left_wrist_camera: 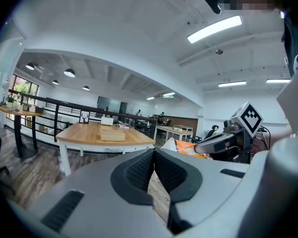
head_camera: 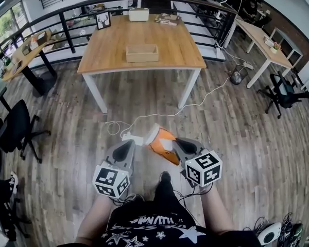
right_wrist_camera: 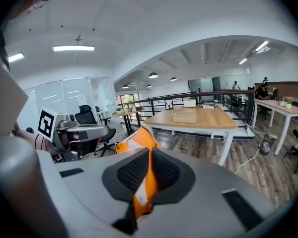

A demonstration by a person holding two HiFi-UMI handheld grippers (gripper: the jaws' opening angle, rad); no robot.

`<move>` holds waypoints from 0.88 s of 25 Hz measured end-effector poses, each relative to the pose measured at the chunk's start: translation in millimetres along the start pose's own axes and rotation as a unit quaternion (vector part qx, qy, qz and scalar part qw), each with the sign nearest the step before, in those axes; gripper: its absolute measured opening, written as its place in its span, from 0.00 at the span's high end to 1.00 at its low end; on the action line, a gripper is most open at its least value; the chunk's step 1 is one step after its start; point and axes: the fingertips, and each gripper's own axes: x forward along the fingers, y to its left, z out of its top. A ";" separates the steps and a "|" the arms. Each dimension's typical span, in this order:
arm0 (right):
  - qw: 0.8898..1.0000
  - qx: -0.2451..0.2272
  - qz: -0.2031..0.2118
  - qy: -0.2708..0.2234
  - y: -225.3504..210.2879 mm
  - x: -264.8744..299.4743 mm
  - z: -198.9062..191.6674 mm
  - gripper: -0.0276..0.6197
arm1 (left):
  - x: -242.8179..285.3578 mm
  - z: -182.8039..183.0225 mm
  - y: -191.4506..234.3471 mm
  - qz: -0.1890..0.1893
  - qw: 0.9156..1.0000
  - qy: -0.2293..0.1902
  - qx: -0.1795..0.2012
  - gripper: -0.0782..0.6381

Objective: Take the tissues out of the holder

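Observation:
My right gripper (right_wrist_camera: 150, 155) is shut on an orange-and-white soft packet (right_wrist_camera: 138, 142), which sticks up between the pads and hangs below them. In the head view the packet (head_camera: 164, 142) hangs over the floor ahead of the person's feet, held by the right gripper (head_camera: 176, 141). The left gripper (head_camera: 131, 143) is beside it on the left, and in its own view the left gripper (left_wrist_camera: 153, 166) has its jaws together with nothing held. A low wooden holder box (head_camera: 142, 53) stands in the middle of the wooden table (head_camera: 113, 45), well ahead of both grippers.
A white box (head_camera: 139, 14), a framed picture (head_camera: 103, 19) and books (head_camera: 167, 18) sit at the table's far edge. A white cable with a power strip (head_camera: 135, 137) crosses the floor. Office chairs (head_camera: 15, 125) stand left, a railing (head_camera: 67, 32) lies behind, and more desks (head_camera: 260, 40) are right.

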 end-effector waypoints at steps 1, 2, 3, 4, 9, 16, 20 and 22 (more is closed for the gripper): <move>1.000 -0.003 -0.002 -0.001 5.4 -4.5 -1.0 0.91 | -4.7 -0.4 -2.5 -0.004 1.000 -0.002 0.000 0.87; 1.000 -0.006 -0.005 -0.001 10.3 -9.1 -2.7 0.91 | -9.1 -0.8 -5.4 -0.008 1.000 -0.003 0.000 0.87; 1.000 -0.007 -0.008 -0.001 14.8 -13.5 -5.1 0.91 | -13.4 -1.2 -8.6 -0.012 1.000 -0.004 0.001 0.87; 1.000 -0.007 -0.012 -0.002 18.9 -17.9 -8.4 0.91 | -17.7 -1.9 -11.8 -0.016 1.000 -0.005 0.003 0.87; 1.000 0.000 -0.024 -0.001 40.4 -32.4 -26.4 0.91 | -38.5 -8.6 -21.7 -0.032 0.999 -0.008 0.008 0.87; 0.999 0.003 -0.034 -0.004 63.6 -45.4 -35.6 0.91 | -57.0 -16.0 -27.8 -0.048 0.999 -0.006 0.009 0.87; 0.999 0.003 -0.038 -0.003 69.5 -48.4 -36.7 0.91 | -60.9 -15.5 -29.2 -0.053 0.999 -0.006 0.009 0.87; 0.999 0.003 -0.039 -0.003 71.9 -48.6 -37.2 0.91 | -62.5 -16.2 -28.8 -0.055 0.998 -0.006 0.008 0.87</move>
